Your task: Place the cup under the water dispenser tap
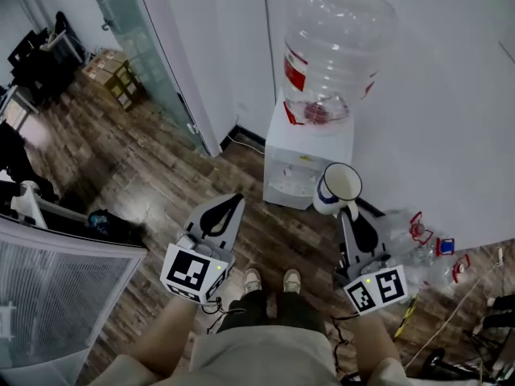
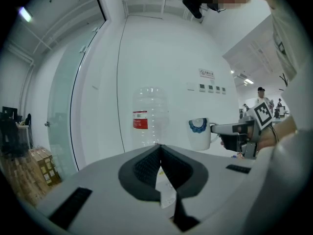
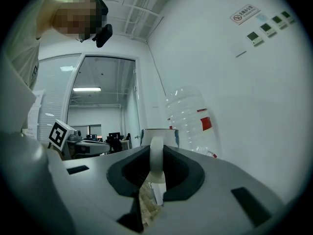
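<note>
Gripping the white mug [image 1: 339, 187] by its handle in the clenched right claw [image 1: 348, 210]. Carried upright, mouth up, in the air just in front of the water dispenser [image 1: 308, 155], not yet set under it. Held by the handle, probably to leave the body free to slide in. Closed on nothing with the left claw [image 1: 231, 206], off to the side, seemingly to stay clear.

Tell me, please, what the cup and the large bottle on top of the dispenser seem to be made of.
The cup looks like glazed ceramic: opaque white, glossy, with a thick rim and handle and a blue band, though enamel cannot be excluded. The bottle looks like clear plastic: see-through, ribbed walls with a red label.
</note>
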A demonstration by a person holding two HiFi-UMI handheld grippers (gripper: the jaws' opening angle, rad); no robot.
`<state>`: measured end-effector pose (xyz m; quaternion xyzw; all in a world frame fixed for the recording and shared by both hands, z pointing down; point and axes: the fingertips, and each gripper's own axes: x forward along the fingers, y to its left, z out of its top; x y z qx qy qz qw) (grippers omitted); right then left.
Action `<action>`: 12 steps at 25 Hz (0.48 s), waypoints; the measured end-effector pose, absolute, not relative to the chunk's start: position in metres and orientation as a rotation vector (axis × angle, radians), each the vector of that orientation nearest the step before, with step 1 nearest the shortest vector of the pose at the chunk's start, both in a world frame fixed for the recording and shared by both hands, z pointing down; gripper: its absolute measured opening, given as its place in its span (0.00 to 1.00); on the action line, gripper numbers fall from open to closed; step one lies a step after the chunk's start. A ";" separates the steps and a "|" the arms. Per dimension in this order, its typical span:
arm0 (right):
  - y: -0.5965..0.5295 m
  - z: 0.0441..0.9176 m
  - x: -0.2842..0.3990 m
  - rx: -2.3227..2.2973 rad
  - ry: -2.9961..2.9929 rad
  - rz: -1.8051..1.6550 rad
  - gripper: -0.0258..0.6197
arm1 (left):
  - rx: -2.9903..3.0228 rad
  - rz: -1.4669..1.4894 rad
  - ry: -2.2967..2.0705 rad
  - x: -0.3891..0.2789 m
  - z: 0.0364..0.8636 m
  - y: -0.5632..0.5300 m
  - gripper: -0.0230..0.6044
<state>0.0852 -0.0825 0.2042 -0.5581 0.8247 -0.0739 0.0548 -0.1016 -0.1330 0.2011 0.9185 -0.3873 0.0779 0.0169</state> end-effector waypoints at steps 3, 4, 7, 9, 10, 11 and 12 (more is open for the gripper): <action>-0.093 0.232 0.091 -1.661 2.539 -0.233 0.13 | 2.859 0.251 -1.233 -0.091 0.221 -0.139 0.05; -0.097 0.242 0.092 -1.651 2.551 -0.235 0.13 | 2.859 0.254 -1.246 -0.088 0.230 -0.142 0.04; -0.108 0.275 0.095 -1.625 2.579 -0.241 0.13 | 2.830 0.230 -1.272 -0.080 0.255 -0.150 0.05; -0.115 0.298 0.096 -1.612 2.596 -0.248 0.13 | 2.809 0.210 -1.290 -0.077 0.274 -0.156 0.04; -0.118 0.310 0.097 -1.609 2.604 -0.253 0.13 | 2.798 0.206 -1.299 -0.076 0.285 -0.159 0.05; -0.122 0.323 0.098 -1.607 2.611 -0.260 0.13 | 2.787 0.203 -1.306 -0.075 0.296 -0.162 0.05; -0.125 0.335 0.098 -1.606 2.618 -0.266 0.13 | 2.778 0.203 -1.312 -0.074 0.308 -0.165 0.05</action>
